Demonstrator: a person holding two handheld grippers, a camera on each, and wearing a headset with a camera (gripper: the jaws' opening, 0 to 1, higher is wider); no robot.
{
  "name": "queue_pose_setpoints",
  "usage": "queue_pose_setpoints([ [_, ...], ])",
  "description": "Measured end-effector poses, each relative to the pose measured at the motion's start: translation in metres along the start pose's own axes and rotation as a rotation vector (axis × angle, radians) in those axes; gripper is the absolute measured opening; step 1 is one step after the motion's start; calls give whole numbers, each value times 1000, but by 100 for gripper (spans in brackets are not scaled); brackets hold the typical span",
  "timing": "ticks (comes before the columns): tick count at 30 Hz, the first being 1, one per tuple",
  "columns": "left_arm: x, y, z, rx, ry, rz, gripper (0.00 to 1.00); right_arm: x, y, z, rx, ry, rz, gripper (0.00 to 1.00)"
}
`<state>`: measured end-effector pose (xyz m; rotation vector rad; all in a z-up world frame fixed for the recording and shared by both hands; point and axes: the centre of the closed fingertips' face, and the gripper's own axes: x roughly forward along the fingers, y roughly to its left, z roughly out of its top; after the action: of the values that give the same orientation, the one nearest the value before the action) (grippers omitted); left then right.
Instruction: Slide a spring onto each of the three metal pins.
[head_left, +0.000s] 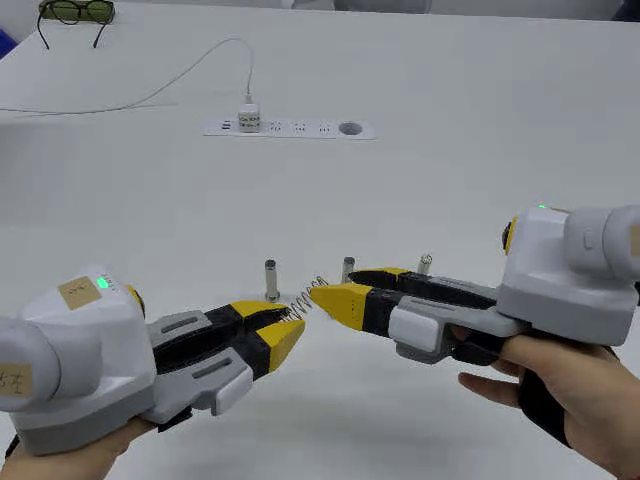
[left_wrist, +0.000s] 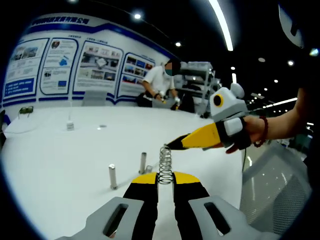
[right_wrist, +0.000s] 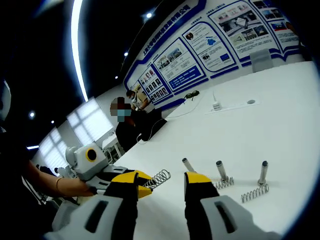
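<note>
Nothing legible — tan labels (head_left: 79, 292), wall posters (left_wrist: 97, 62) blurred.

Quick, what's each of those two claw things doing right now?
Left gripper: shut on a spring.
Right gripper: open, gripping nothing.

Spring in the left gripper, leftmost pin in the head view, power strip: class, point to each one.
spring (left_wrist: 165, 165), left gripper view, middle coils just above the jaws.
leftmost pin (head_left: 271, 280), head view, middle of its shaft.
power strip (head_left: 300, 129), head view, top face right of the plugged-in charger.
</note>
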<state>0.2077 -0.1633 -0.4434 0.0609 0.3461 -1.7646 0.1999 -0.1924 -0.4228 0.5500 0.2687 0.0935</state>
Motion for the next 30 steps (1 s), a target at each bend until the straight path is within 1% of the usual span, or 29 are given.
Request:
queue_pose_setpoints([
  [2, -1, -3, 2, 0, -10, -8, 10, 1, 3, 0, 31, -11, 15, 33],
  [5, -2, -5, 5, 7, -20, -15, 10, 3, 3, -2, 53, -10, 19, 32],
  [8, -3, -8, 8, 12, -35, -27, 10, 3, 5, 0, 86, -26, 30, 29],
  [11, -3, -10, 11, 31, -44, -28, 10, 3, 7, -1, 115, -26, 42, 26],
  [13, -3, -12, 12, 32, -49, -32, 10, 3, 8, -2, 133, -28, 50, 25],
  [14, -3, -12, 12, 32, -52, -33, 10, 3, 10, -2, 162, -29, 68, 23],
  [15, -4, -12, 12, 33, -52, -35, 10, 3, 10, -3, 174, -27, 71, 21],
  [18, -4, -13, 12, 33, -49, -37, 10, 4, 10, -3, 175, -28, 72, 18],
  [21, -4, -13, 11, 28, -49, -38, 10, 4, 12, -3, 190, -30, 84, 15],
  [24, -5, -13, 11, 31, -45, -38, 10, 4, 13, -3, 193, -32, 97, 14],
  [28, -4, -15, 9, 55, -20, -38, 10, 4, 19, -4, 179, -22, 126, 13],
  [30, -4, -15, 8, 50, -14, -40, 10, 4, 20, -5, 161, -22, 130, 13],
])
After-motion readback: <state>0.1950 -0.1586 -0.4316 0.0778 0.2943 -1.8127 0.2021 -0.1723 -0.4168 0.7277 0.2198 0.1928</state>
